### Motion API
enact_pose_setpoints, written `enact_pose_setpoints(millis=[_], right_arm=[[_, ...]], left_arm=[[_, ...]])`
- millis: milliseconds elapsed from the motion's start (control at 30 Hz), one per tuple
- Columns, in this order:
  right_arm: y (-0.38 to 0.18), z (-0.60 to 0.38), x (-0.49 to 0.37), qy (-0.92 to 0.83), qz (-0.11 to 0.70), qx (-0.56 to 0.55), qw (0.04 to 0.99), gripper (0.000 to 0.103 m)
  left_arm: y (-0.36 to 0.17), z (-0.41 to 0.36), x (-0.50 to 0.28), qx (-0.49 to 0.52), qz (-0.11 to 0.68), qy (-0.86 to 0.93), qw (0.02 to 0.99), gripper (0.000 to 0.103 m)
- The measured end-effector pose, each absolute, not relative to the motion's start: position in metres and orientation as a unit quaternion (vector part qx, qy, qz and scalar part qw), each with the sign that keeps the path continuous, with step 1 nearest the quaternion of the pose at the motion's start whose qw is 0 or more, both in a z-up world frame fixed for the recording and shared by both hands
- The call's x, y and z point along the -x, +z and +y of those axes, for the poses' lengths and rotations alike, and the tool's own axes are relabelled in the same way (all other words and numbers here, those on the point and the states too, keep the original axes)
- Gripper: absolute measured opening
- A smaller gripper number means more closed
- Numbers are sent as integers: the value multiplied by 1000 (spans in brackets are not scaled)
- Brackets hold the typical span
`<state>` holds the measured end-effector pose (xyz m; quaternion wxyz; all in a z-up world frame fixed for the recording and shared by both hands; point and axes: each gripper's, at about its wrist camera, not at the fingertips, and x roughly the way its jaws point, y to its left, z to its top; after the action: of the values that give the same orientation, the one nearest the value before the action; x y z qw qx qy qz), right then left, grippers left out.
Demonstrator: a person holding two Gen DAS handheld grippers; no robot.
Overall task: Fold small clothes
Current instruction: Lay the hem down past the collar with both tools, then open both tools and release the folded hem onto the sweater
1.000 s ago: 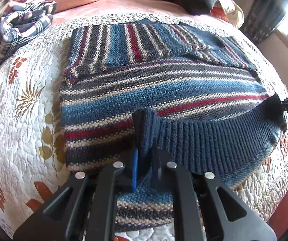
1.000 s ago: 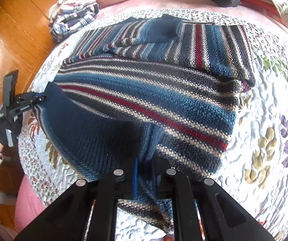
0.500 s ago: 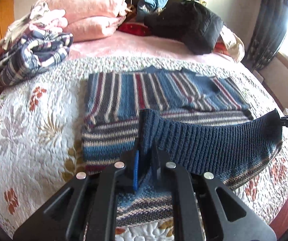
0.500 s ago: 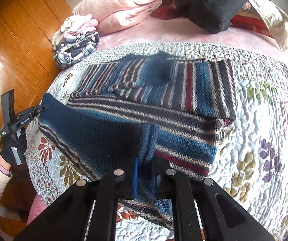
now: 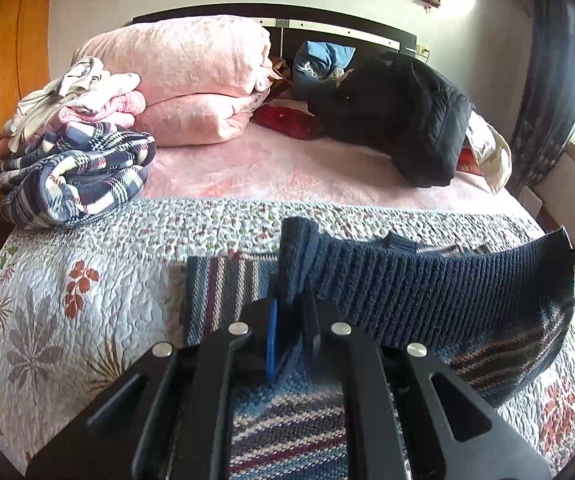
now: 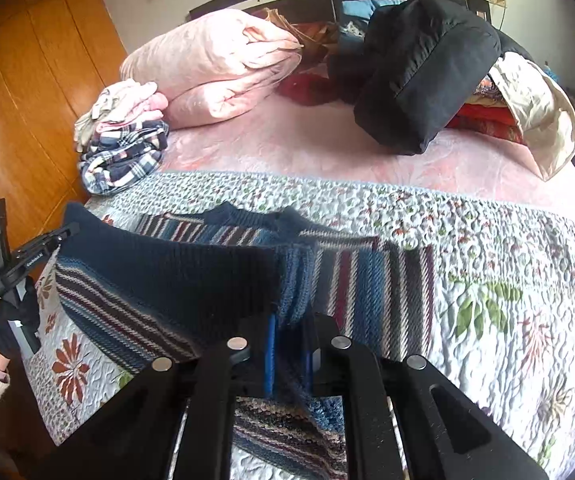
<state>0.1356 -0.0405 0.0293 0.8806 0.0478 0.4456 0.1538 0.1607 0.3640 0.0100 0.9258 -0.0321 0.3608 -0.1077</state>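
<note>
You are holding the striped knitted sweater [image 5: 223,292] by its dark blue ribbed hem [image 5: 427,292], one corner in each gripper, and the hem is hanging stretched between them above the floral quilted bedspread [image 5: 67,320], while the rest of the sweater is lying on it. The left gripper [image 5: 289,312] is closing its jaws almost fully on a bunched corner of the hem, and the right gripper [image 6: 289,328] is doing the same at the other corner. The knit is looking thick, soft and rather heavy, so it is sagging a little in the middle and I think it will stretch if you are pulling the corners apart too much. The ribbed band is the firmest part, so the corners there are a good place to hold; the looser striped body would probably slip or deform. The rough wool texture is giving the pads good friction. Behind, pink blankets [image 5: 191,76] and a plaid cloth [image 5: 75,176] are lying well apart.
</note>
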Motion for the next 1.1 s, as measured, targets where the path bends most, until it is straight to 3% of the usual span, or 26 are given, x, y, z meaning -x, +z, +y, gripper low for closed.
enact_pose_setpoints(millis=[267,667,1100], right_arm=[[18,-40,-219,103,449,-29,887,10],[-77,-44,-289,65,526,-40,847,10],[-124,-45,-308,53,559,-47,826,12]], left_arm=[[-4,342,-248,38,363,-77,928,8],[-104,324,-317,4,460,-41,887,9],[-136,318,-337,-9,488,-21,872,23]])
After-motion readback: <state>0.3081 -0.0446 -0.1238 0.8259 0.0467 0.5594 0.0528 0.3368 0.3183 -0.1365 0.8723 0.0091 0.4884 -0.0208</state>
